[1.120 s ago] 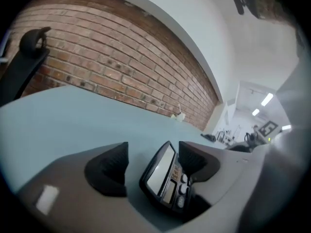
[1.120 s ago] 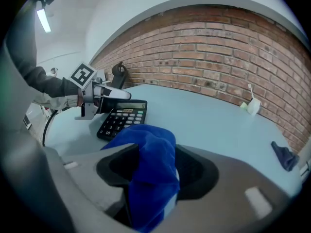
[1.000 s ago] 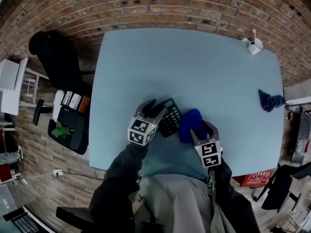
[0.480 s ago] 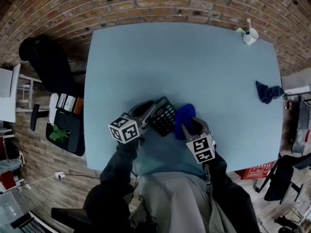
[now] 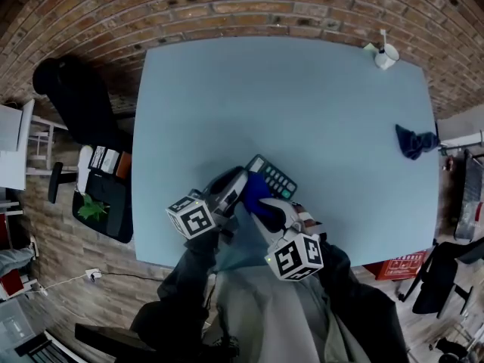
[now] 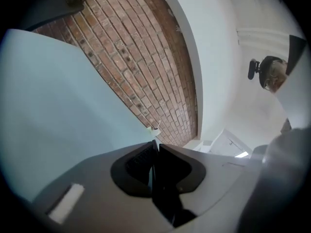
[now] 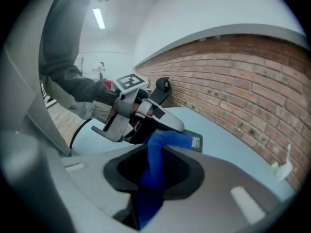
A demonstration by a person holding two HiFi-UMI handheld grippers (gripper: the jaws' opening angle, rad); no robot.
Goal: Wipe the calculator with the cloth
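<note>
The black calculator point(image 5: 274, 176) is tilted above the light blue table point(image 5: 302, 104), its near end gripped by my left gripper point(image 5: 240, 181). Those jaws have just been closing and now pinch it; in the left gripper view it is a thin dark edge point(image 6: 163, 198) between the nearly closed jaws of that gripper point(image 6: 155, 147). My right gripper point(image 5: 266, 206) has also just been closing, with the blue cloth point(image 5: 255, 193) bunched between its pads. The right gripper view shows the cloth point(image 7: 154, 174) rising from the gripper point(image 7: 156, 152) toward the calculator point(image 7: 194, 142), next to the left gripper point(image 7: 172, 124).
A second dark blue cloth point(image 5: 414, 141) lies at the table's right edge. A small white holder point(image 5: 384, 54) stands at the far right corner. A black chair point(image 5: 76, 97) and a bag with a plant point(image 5: 106, 195) sit left of the table. A brick wall runs behind.
The calculator has come up off the table and tilted in the left gripper. The right gripper closed on the blue cloth and carried it left and up against the calculator.
</note>
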